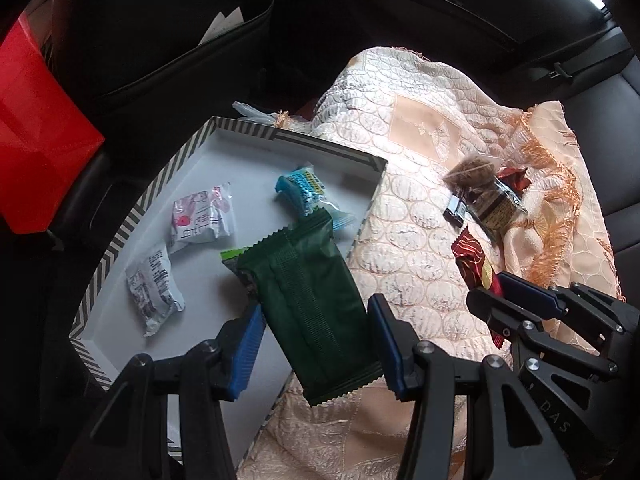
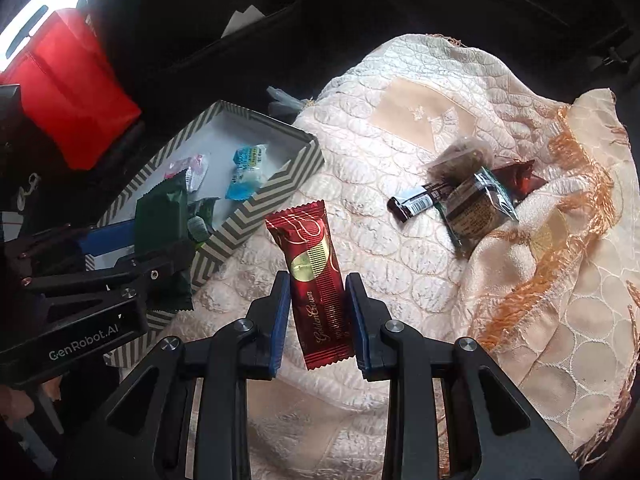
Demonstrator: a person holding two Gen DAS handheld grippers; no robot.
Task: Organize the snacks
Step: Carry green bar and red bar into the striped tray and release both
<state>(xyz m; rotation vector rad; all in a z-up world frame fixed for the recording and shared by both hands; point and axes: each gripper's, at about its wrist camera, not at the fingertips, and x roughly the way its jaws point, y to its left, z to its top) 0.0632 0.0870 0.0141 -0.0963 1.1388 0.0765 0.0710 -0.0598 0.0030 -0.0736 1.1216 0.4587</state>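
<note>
Snacks lifted over a cloth-draped car seat, beside a striped box.

The left tongs [image 1: 316,344] pinch a green packet [image 1: 308,308] above the box [image 1: 132,216] edge; the right tongs [image 2: 318,316] are closed on a red bar [image 2: 316,280] over the cream cloth [image 2: 400,260]. The box holds two white packets [image 1: 200,220] and a blue one [image 1: 304,192]. A heap of brown snacks [image 2: 468,200] lies further out on the cloth; dark seats and a red bag [image 1: 36,132] surround.

Green packet [image 1: 316,312] between hand-held gripper [image 1: 316,346] pads
</note>
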